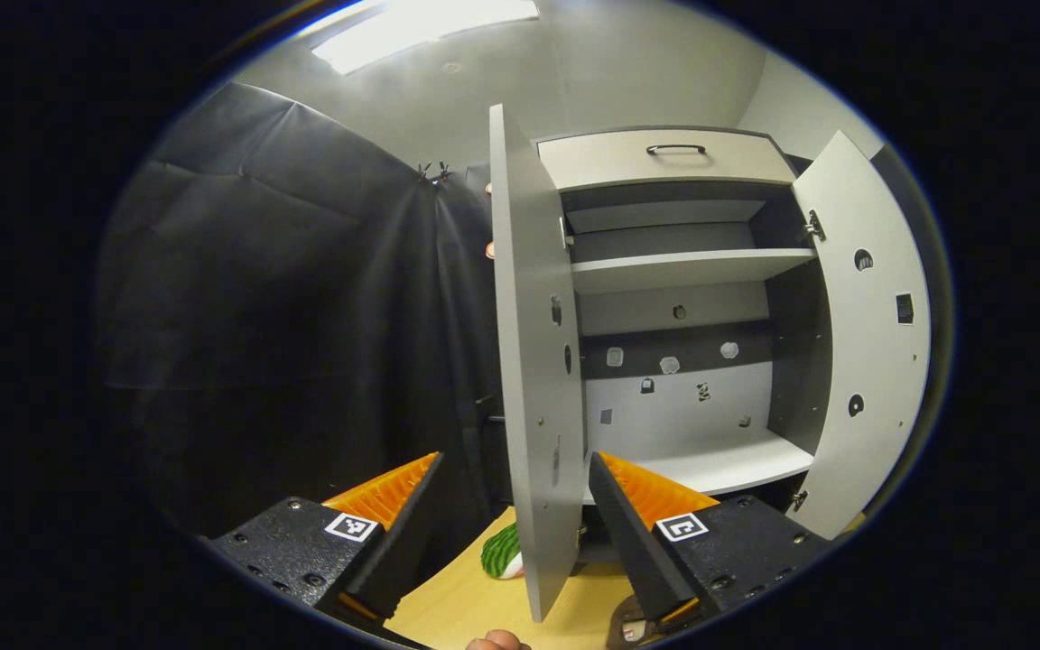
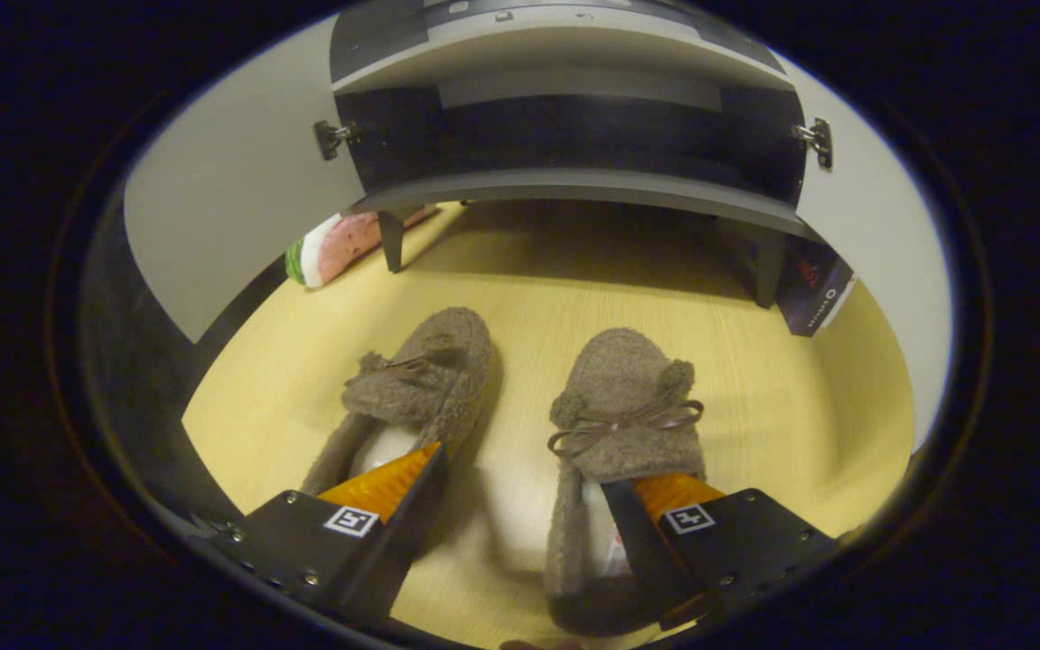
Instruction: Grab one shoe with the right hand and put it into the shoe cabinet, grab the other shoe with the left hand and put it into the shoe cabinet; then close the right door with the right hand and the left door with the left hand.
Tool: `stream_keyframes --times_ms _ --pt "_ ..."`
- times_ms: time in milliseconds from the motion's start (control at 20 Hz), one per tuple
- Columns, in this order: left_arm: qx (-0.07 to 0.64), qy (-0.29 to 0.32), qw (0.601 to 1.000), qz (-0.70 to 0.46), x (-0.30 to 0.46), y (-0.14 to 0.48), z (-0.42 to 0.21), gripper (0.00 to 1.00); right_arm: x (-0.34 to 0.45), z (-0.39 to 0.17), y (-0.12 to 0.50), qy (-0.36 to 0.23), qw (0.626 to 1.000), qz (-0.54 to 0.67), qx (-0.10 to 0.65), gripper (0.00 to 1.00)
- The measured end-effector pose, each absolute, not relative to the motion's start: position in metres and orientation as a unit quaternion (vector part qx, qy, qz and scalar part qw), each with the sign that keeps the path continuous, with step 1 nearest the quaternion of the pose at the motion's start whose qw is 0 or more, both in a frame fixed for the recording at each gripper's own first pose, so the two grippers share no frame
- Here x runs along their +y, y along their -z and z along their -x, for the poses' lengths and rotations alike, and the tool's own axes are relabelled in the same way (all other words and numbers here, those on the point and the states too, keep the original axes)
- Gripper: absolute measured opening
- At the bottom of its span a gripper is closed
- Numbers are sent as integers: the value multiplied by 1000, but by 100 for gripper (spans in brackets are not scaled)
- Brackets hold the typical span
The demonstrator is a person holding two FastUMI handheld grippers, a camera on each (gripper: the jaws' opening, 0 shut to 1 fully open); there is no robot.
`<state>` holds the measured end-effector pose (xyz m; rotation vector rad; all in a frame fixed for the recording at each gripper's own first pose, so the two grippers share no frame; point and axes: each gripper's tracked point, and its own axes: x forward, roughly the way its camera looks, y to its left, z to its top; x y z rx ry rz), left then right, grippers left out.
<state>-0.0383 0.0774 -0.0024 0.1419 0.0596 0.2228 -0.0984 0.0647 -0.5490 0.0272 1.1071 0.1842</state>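
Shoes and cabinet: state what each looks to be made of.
The two brown fuzzy slippers, left one and right one, look like plush fleece or faux shearling: nubby pile, thin ribbon-like bows. The grey-white shoe cabinet looks like matte laminated board: flat smooth panels, metal hinges, dark handle. The exact core is unclear.

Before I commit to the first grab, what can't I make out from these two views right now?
- Right gripper view: the right shoe has its heel covered by the right gripper; the left shoe has its opening partly behind a finger.
- Right gripper view: the cabinet is cut off above its bottom shelf.
- Left gripper view: the left door stands edge-on, hiding the floor behind it; the shoes' position cannot be judged from here. The left gripper is open.
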Motion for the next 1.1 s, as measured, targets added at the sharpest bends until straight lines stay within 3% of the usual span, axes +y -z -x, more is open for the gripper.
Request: stream_keyframes --times_ms 50,150,300,350,400,800,1100 --pt "33 -117 990 -71 81 3 39 96 60 96 559 -78 843 -1 533 99" --pt "36 -129 988 -72 89 5 42 96 42 91 566 -59 848 45 525 78" --pt "37 -141 987 -66 97 5 42 96 36 89 568 -62 848 75 521 15" --pt "38 -141 987 -62 97 7 42 94 34 87 569 -56 847 71 523 15" --pt "38 -142 987 -58 97 7 41 96 35 84 567 -53 847 68 524 2" --pt "35 -114 992 -51 76 11 33 96 23 54 490 -30 882 -20 470 0" --pt "35 -97 994 -44 63 18 29 96 19 -1 372 -42 933 -40 357 1"
